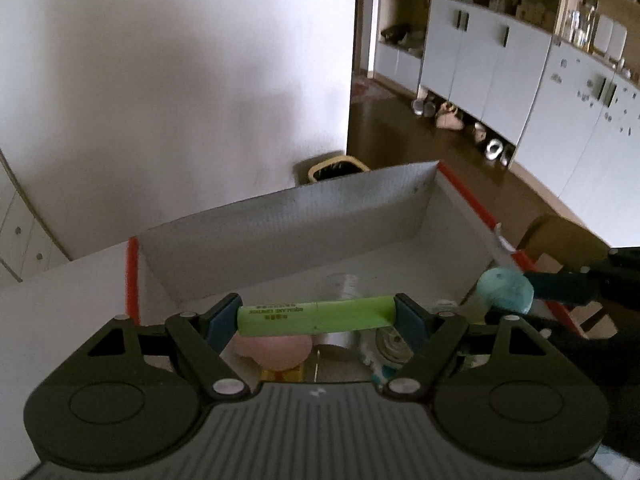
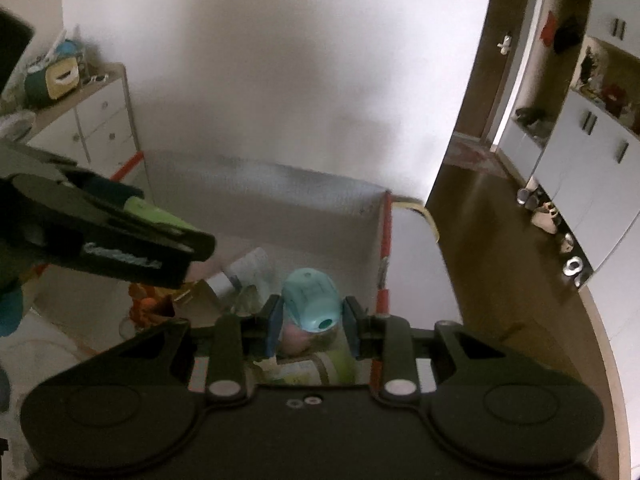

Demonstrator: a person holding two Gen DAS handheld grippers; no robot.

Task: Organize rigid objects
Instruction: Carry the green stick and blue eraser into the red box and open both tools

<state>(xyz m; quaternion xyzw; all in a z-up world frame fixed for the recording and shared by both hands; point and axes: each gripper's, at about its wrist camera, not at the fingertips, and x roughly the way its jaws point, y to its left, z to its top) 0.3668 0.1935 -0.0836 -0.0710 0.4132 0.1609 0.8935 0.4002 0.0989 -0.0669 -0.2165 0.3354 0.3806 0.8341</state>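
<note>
The left gripper (image 1: 316, 316) is squeezing a green tube (image 1: 316, 315) by its two ends. The tube lies flat, with its long way running from 9 o'clock to 3 o'clock, right across the gap between the fingers. It hangs in the air over the near part of the white box (image 1: 280, 216) (the one with red edges).

The right gripper (image 2: 311, 316) is squeezing a light blue bottle (image 2: 310, 300) on its two sides. The bottle's small end points back at the camera, toward 6 o'clock, and its fat end points away, toward 12 o'clock. It is also held up over the box, close to the red edge (image 2: 385, 248) at 3 o'clock.

In the left camera the blue bottle (image 1: 506, 290) peeks in at 3 o'clock, so the two grippers are near each other, side by side. Both point down into the box.

Under them, in the box, lie a pink ball (image 1: 276, 350), a clear bottle (image 1: 344, 286) and other small things that are too blurry to name.

I think the next move is to put each thing down in the box. The empty floor of the box lies toward 12 o'clock from both grippers. The left one seems a bit nearer to it.
</note>
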